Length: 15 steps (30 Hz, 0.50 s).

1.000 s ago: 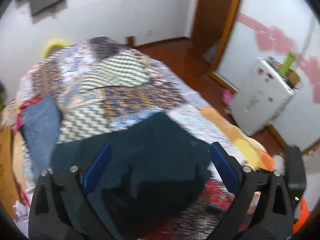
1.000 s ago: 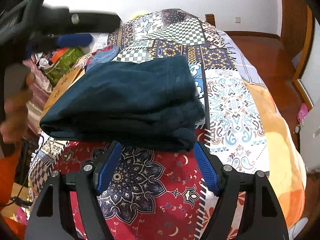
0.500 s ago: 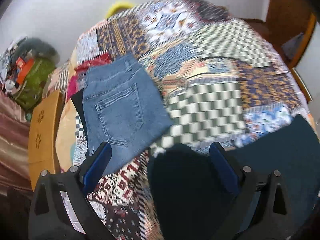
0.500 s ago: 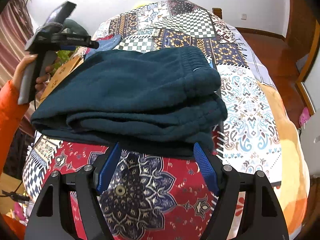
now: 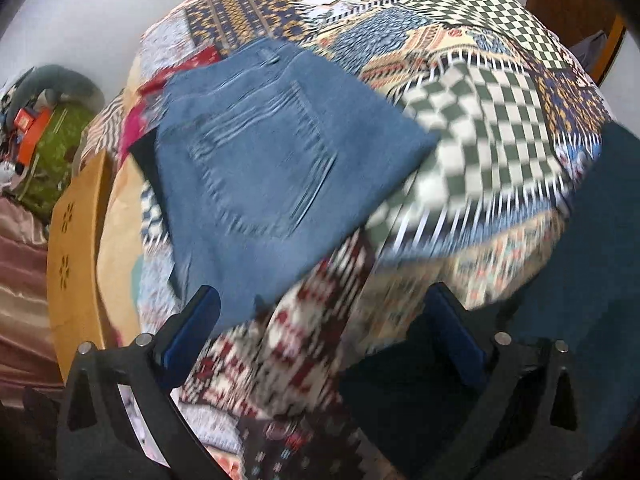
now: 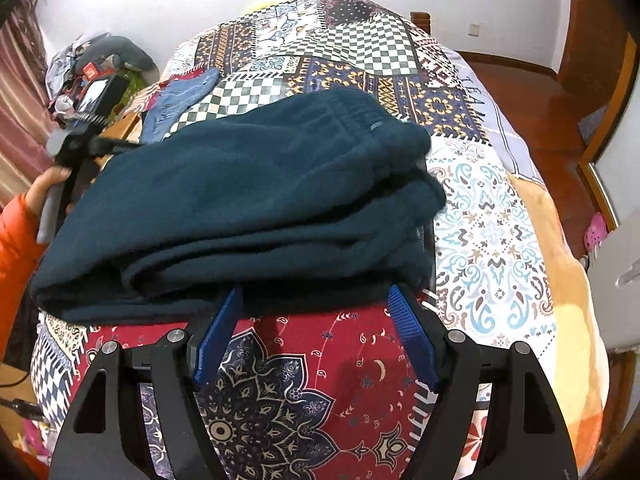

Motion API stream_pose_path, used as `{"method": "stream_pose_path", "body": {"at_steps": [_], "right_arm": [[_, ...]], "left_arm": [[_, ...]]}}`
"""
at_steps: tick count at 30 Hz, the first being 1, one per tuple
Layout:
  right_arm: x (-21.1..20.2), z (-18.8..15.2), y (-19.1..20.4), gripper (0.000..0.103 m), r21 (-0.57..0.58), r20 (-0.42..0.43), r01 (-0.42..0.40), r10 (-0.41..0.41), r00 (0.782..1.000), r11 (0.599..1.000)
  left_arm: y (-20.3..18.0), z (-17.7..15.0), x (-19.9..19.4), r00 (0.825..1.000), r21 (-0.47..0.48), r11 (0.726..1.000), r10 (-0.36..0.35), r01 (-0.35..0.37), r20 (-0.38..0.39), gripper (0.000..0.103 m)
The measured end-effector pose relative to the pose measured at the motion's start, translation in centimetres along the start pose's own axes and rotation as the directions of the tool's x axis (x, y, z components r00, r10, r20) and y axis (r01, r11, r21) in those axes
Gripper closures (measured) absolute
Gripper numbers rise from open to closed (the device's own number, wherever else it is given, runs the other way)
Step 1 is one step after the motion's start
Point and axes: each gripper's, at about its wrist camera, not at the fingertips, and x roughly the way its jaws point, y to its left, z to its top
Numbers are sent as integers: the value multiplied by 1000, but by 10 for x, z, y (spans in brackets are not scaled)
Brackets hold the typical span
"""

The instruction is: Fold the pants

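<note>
Dark teal pants [image 6: 240, 208] lie folded in a thick stack on the patterned bedspread [image 6: 492, 240]. My right gripper [image 6: 316, 296] is open, its blue fingertips at the stack's near edge and nothing pressed between them. Folded blue jeans [image 5: 272, 168] lie further left on the bed, also seen as the jeans [image 6: 180, 96] beyond the stack. My left gripper [image 5: 320, 308] is open and empty, tilted steeply down over the bedspread just short of the jeans. The teal pants [image 5: 600, 280] fill that view's right side. A hand [image 6: 44, 184] in an orange sleeve holds the left gripper.
A wooden board [image 5: 76, 248] runs along the bed's left side. Beyond it sits a pile of clutter [image 6: 88, 76] by a curtain. Wooden floor [image 6: 532, 92] lies to the right, with a white cabinet [image 6: 624, 272] and a pink slipper [image 6: 596, 232].
My left gripper swung left and down, from over the teal pants to over the jeans. My right gripper edged closer to the teal stack's near edge, still open.
</note>
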Motion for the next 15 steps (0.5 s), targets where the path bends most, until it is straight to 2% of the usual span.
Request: {"method": "stream_pose_path", "body": {"at_steps": [4, 9, 13, 15], "right_arm": [[-9, 0, 5, 30, -26, 25, 23, -22, 999, 999], [-27, 0, 8, 30, -5, 74, 6, -6, 997, 1000], [-42, 2, 18, 30, -13, 113, -24, 25, 993, 1000], [-47, 3, 26, 30, -32, 129, -33, 37, 991, 999]], "left_arm": [[15, -49, -24, 1000, -54, 999, 4, -4, 5, 0], [27, -107, -51, 1000, -116, 993, -11, 14, 20, 0], [33, -148, -64, 996, -214, 973, -87, 87, 7, 0], [30, -163, -74, 993, -231, 966, -117, 117, 16, 0]]}}
